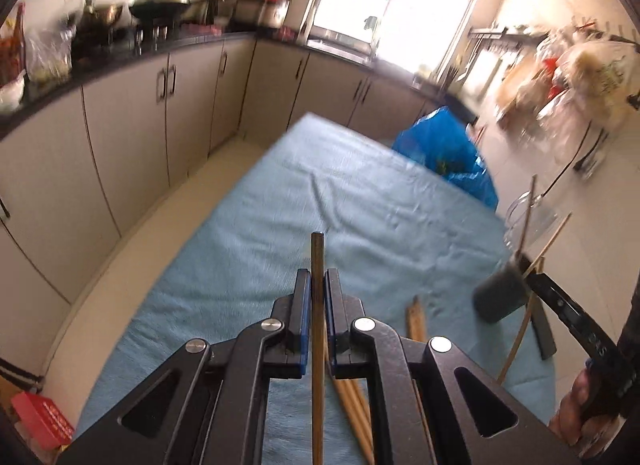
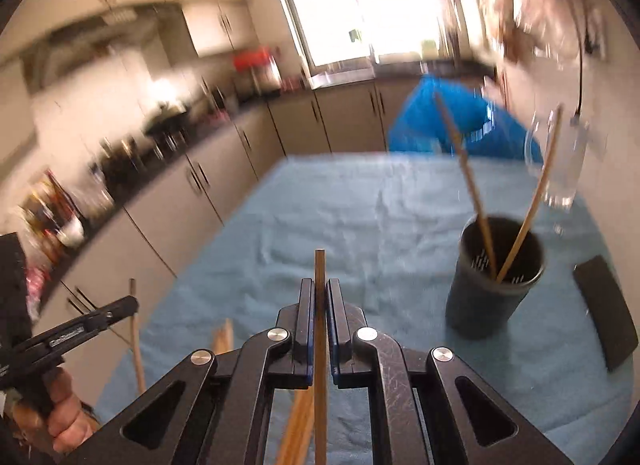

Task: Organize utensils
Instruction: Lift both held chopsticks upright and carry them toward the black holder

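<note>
I see the blue-clothed table (image 2: 360, 201) first, then the dark holder cup (image 2: 494, 281) at 3 o'clock with two chopsticks (image 2: 468, 173) inside. My left gripper (image 1: 318, 285) clamps one chopstick (image 1: 317, 329); my right gripper (image 2: 319, 297) clamps another chopstick (image 2: 320, 345); loose chopsticks (image 1: 354, 405) lie beneath at 6 o'clock

Black linkage grippers (image 1: 318, 285), blue-padded jaws, silver rivets, bare-skinned hand (image 2: 66, 413).
</note>
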Motion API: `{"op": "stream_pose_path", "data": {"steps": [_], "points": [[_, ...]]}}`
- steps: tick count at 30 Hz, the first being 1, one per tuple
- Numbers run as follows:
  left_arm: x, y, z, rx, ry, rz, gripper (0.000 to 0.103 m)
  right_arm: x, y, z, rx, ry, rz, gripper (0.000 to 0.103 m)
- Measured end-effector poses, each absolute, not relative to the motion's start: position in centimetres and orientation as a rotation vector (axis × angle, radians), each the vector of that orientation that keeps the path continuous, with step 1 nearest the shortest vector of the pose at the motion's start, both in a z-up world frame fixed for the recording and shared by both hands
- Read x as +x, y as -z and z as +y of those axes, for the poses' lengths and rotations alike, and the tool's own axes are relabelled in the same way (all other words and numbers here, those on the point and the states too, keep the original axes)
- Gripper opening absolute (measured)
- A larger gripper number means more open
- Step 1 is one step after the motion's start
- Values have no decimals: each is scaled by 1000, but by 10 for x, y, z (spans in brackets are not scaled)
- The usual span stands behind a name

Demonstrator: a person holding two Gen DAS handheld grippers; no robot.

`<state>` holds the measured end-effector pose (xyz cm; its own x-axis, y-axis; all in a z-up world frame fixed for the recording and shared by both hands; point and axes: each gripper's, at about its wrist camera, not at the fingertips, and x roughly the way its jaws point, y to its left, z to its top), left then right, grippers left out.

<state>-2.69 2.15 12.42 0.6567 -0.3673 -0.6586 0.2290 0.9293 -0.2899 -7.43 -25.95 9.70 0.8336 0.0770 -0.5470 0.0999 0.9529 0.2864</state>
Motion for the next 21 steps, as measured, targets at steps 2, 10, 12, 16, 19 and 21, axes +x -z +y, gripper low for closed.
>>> {"op": "stream_pose_path", "data": {"steps": [2,10,12,16,19,21], "points": [[-35,-134,19,-184,342,757,6,-91,-107,-259,310,22,524,6],[-54,-156,10,-163,365,709,6,-131,-119,-258,336,22,434,6],[-56,-158,9,-160,366,705,6,-137,-122,-260,339,18,423,6],[-61,-163,8,-155,368,696,6,-145,-125,-263,350,12,403,6],[-65,-167,6,-149,367,689,6,-149,-127,-264,357,10,392,6],[-67,-171,5,-151,373,687,6,-151,-128,-266,364,15,385,6]]}}
